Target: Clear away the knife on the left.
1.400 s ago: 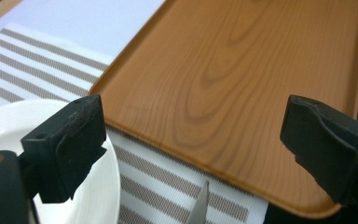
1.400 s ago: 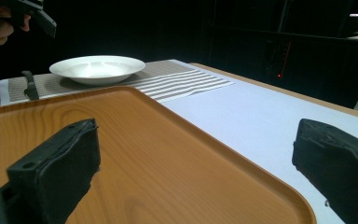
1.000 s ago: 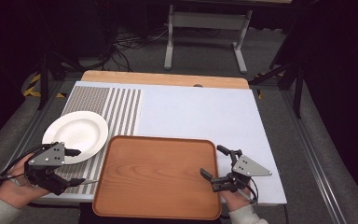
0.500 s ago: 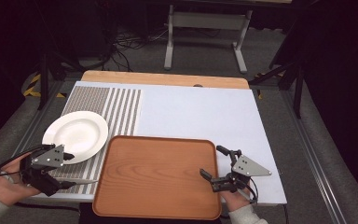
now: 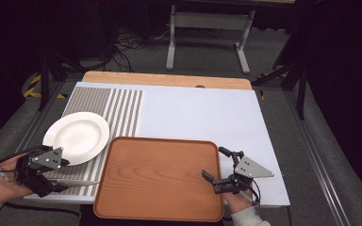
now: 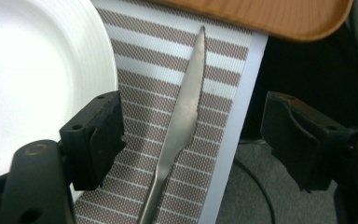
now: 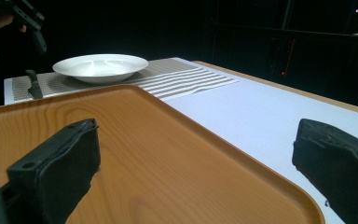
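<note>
At the lower left of the high view the left gripper (image 5: 52, 176) is held over the striped placemat (image 5: 122, 106), its jaws spread wide and nothing gripped between them. In the left gripper view a table knife (image 6: 182, 116) is seen lying flat on the stripes between those open jaws, its tip pointing to the top of the frame toward the wooden tray (image 6: 261, 18), with the white plate (image 6: 37, 70) just beside it at the left. In the high view the knife (image 5: 73, 182) lies at the bottom edge of the mat, between the plate (image 5: 77, 137) and the tray (image 5: 160, 179).

A slip is judged likely here: the knife is thin, lies flush on the cloth and is set off-centre between the jaws — if they are closed from this height, the blade may be skated over or spun toward the plate rim, or the mat pinched with it.

At the lower right of the high view the right gripper (image 5: 226, 179) is held open astride the tray's right-hand rim, grasping nothing.

Against the frame of a second ago, the left gripper has been drawn back toward the lower left corner, away from the plate; the knife, plate, tray and right gripper are unmoved.
</note>
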Available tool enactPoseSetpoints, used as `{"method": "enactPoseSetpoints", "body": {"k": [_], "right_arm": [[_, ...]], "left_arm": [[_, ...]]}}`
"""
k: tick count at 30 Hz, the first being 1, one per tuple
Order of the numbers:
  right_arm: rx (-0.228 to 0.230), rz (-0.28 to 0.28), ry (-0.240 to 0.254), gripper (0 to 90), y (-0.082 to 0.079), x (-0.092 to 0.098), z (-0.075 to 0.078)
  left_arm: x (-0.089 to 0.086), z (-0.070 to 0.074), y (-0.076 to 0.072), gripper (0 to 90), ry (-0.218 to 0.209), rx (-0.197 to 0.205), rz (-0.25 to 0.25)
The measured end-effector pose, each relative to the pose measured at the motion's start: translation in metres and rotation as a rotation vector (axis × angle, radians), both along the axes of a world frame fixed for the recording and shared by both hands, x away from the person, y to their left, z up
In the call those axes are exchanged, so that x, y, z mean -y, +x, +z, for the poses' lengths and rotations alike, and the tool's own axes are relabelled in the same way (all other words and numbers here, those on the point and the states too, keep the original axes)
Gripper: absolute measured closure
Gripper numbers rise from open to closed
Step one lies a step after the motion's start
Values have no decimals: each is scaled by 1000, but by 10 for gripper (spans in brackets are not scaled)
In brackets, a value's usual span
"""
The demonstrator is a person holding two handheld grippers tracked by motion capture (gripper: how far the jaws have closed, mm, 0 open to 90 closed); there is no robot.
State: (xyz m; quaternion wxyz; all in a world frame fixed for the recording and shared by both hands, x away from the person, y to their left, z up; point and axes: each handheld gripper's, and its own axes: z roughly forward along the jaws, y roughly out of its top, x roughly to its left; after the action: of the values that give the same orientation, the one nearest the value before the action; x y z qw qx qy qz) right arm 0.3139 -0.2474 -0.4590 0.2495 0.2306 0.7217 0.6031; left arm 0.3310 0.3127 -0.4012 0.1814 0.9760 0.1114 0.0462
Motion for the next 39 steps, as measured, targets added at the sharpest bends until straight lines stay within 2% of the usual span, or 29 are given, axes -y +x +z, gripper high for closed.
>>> {"method": "enactPoseSetpoints", "body": {"k": [14, 16, 18, 26, 30, 32, 34, 39], "right_arm": [[0, 1, -2, 15, 0, 0, 0], [0, 1, -2, 15, 0, 0, 0], [0, 2, -3, 15, 0, 0, 0], [0, 4, -3, 15, 0, 0, 0], [-1, 4, -6, 15, -2, 1, -1], [2, 3, -1, 15, -3, 2, 0], [4, 0, 3, 15, -3, 3, 0], [0, 5, 0, 15, -3, 2, 0]], "left_arm": [[-11, -10, 8, 311, 143, -31, -27], [-11, -12, 11, 321, 175, -37, -40], [-9, -14, 11, 382, 204, -19, -58], [-8, -18, 15, 390, 254, -14, -87], [-11, -27, 18, 408, 306, -28, -120], [-10, -30, 19, 423, 336, -22, -138], [-11, -32, 20, 449, 347, -22, -156], [-14, -35, 24, 533, 359, -41, -160]]}}
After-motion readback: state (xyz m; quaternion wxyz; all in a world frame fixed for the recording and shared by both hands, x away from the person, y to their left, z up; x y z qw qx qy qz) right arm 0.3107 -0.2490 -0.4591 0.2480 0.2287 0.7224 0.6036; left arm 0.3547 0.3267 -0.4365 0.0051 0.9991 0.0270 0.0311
